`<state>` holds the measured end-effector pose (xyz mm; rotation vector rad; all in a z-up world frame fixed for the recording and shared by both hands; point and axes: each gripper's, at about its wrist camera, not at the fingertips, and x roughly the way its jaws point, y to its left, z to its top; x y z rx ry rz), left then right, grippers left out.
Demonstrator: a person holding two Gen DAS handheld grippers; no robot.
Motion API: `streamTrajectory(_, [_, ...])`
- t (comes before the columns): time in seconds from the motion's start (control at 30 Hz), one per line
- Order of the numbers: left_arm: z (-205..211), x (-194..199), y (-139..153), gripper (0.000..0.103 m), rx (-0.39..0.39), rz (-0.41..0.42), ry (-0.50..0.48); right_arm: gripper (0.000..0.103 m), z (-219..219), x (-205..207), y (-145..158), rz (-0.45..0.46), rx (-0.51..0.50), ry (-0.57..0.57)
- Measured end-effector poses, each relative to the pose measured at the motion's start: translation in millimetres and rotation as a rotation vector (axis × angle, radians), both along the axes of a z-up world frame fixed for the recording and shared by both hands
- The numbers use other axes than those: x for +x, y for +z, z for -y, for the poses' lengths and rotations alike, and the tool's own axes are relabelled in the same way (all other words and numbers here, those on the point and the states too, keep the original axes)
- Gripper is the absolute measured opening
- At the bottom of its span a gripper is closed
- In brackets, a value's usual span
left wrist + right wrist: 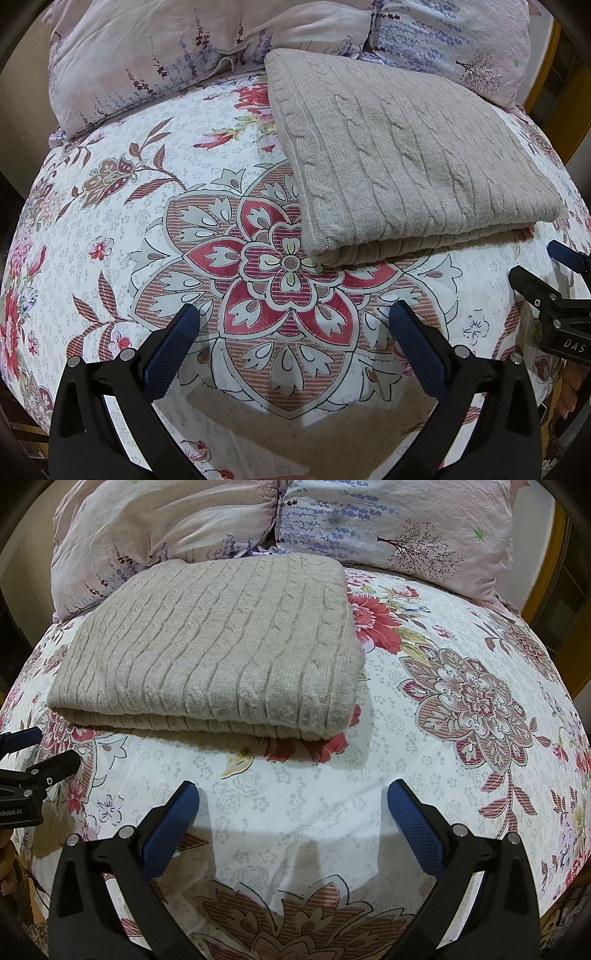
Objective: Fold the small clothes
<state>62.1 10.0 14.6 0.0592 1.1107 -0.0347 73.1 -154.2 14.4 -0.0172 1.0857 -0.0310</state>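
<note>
My rig: two identical black plastic two-finger grippers with blue textured pads.

My left black plastic gripper [294, 314] has angular black arms, each carrying a dark blue pad [171, 350] with a fine diamond-knurled grip surface and a rounded tip. Two round silver pivot pins [126, 354] sit on each arm's top face. My right black plastic gripper [293, 794] has the same build, same blue pads [415, 827], same silver pins. From the side it shows small silver screws and white lettering "DAS" [570, 346]; the left one's side reads "nRobot.AI" [11, 812]. A bit of bare skin [567, 397] shows by the right gripper's body.
</note>
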Motion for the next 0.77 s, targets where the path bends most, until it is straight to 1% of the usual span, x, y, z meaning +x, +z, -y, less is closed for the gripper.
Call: streamTrajectory(0.77, [-1.1,1.1,0.0,0.102,0.000,0.000,-0.007,0.101,0.5,0.5,0.1,-0.001,0.000,0.003])
